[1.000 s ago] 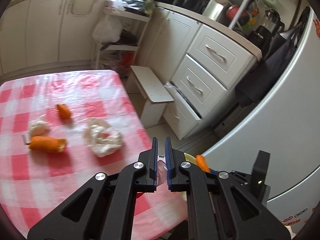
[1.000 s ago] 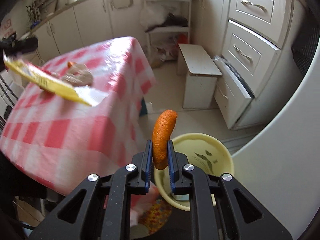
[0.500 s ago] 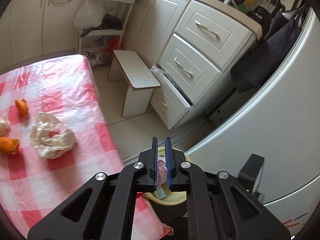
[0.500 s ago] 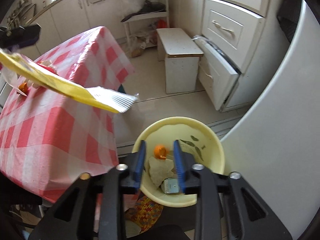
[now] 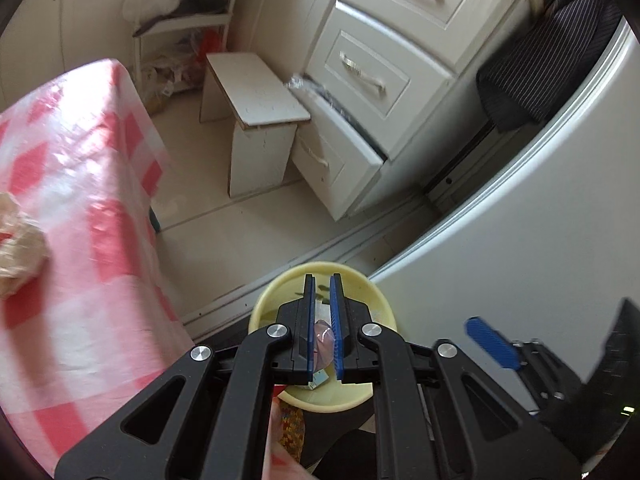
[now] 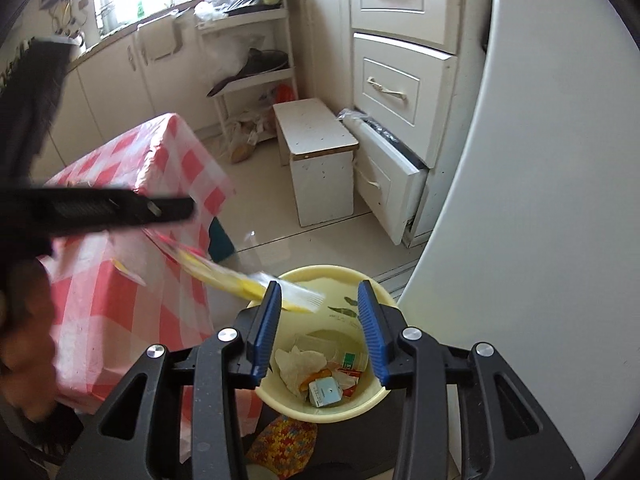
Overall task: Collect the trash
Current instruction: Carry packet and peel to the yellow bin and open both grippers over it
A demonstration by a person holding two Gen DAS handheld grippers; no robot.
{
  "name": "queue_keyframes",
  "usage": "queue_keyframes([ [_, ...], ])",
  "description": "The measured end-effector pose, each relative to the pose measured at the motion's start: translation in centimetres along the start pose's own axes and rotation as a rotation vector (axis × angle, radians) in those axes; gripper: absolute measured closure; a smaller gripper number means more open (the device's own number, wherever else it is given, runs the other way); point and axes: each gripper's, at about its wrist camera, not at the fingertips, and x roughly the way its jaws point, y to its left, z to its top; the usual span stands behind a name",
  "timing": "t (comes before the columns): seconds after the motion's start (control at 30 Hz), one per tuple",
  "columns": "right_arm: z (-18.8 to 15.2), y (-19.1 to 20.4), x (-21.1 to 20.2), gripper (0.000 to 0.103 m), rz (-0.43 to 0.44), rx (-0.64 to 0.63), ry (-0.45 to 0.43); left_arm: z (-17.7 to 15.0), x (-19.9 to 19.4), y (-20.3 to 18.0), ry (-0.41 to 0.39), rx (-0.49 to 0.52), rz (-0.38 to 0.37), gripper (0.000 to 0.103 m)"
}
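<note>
My left gripper (image 5: 322, 280) is shut on a thin plastic wrapper (image 5: 322, 340), right above the yellow bin (image 5: 276, 296). In the right wrist view this wrapper (image 6: 240, 284) is yellow and slants down from the left gripper (image 6: 176, 208) to the bin's rim (image 6: 372, 398). My right gripper (image 6: 320, 288) hangs over the bin with its jaws opening and nothing between them. Its blue fingertip (image 5: 492, 342) shows in the left wrist view. Inside the bin lie a crumpled tissue (image 6: 298, 362), a small blue box (image 6: 326, 394) and a bit of orange peel (image 6: 310, 380).
The table with the red and white checked cloth (image 5: 80, 200) stands left of the bin, with a crumpled paper (image 5: 16, 240) on it. Beyond are a white stool (image 6: 320, 140), a half-open bottom drawer (image 6: 384, 188) and the white fridge (image 6: 540, 160) on the right.
The right gripper let go of the orange peel, which dropped into the bin, and its jaws spread apart. The left gripper swung from over the table to above the bin with the wrapper.
</note>
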Motion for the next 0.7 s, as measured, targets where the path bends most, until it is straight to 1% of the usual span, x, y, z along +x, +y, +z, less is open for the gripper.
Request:
queue_keyframes([
  [0.1, -0.1, -0.3, 0.7, 0.064, -0.001, 0.013, 0.018, -0.3, 2.7, -0.8, 0.051, 0.001, 0.005, 0.094],
  [0.27, 0.1, -0.4, 1.3, 0.063, 0.002, 0.022, 0.026, -0.7, 4.2, -1.2, 0.075, -0.002, 0.009, 0.086],
  [0.33, 0.1, -0.4, 1.4, 0.063, 0.008, 0.026, 0.026, -0.8, 4.1, -1.2, 0.071, 0.005, 0.014, 0.076],
  [0.4, 0.2, -0.2, 1.3, 0.061, 0.014, 0.025, 0.023, -1.0, 3.7, -1.0, 0.065, 0.004, 0.018, 0.070],
  [0.47, 0.2, 0.0, 1.3, 0.056, 0.016, 0.021, 0.017, -1.0, 3.1, -0.8, 0.057, 0.002, 0.017, 0.068],
  [0.7, 0.3, -0.1, 1.2, 0.055, 0.024, 0.041, 0.015, -1.0, 0.7, 0.4, 0.026, -0.019, 0.021, 0.062],
])
